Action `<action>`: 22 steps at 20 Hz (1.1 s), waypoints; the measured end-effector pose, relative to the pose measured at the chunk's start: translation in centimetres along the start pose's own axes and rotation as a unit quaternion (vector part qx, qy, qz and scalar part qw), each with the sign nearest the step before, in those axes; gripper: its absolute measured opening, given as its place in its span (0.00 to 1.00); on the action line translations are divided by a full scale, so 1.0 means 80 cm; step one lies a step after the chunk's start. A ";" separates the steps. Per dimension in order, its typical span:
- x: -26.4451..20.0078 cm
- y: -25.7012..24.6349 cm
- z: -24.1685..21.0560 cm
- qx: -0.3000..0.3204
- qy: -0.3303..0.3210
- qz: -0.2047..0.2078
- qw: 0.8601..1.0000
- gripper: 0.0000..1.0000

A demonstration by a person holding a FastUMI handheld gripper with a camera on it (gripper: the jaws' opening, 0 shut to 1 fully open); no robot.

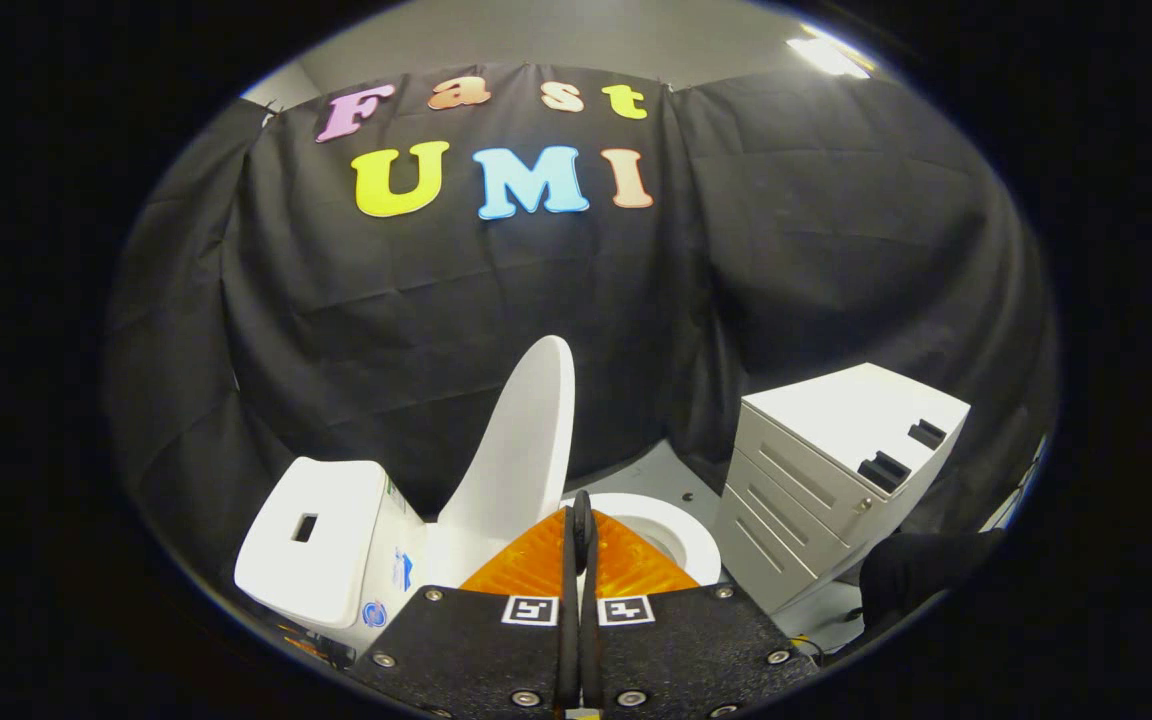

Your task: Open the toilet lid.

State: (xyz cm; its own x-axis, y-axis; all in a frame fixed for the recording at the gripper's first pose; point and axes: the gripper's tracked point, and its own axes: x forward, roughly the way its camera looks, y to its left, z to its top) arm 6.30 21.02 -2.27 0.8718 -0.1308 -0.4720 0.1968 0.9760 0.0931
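Claw (581, 520): your two orange fingers (521, 565) are pressed together tip to tip with nothing between them, raised above the bowl.
Toilet lid (526, 450): already swung up, just beyond the fingertips at 11 o'clock; it stands near upright, tilted back toward the tank.
Lid axis: long axis runs bottom to top, from the hinge by the tank up to its free rounded end at 12 o'clock; the inner face turns toward 3 o'clock.
Seat (681, 525): left down on the bowl, ring exposed just ahead at 1 o'clock.
Tank (326, 540): at 9 o'clock of the fingers; likely what the lid rests near.
Drawer cabinet (836, 460): at 2 o'clock, apart from the toilet.
Status: you appear finished; empty fingers suit a withdrawal.
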 end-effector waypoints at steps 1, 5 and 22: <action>-0.004 0.008 0.004 -0.006 -0.006 0.003 1.000 0.00; -0.017 0.047 0.018 -0.026 -0.025 0.018 0.999 0.00; -0.056 0.193 0.032 -0.138 -0.092 0.058 0.984 0.00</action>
State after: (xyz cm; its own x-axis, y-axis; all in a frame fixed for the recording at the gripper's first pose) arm 6.55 36.21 3.54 0.9529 -0.0196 -0.3026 -0.0164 0.9931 -0.1161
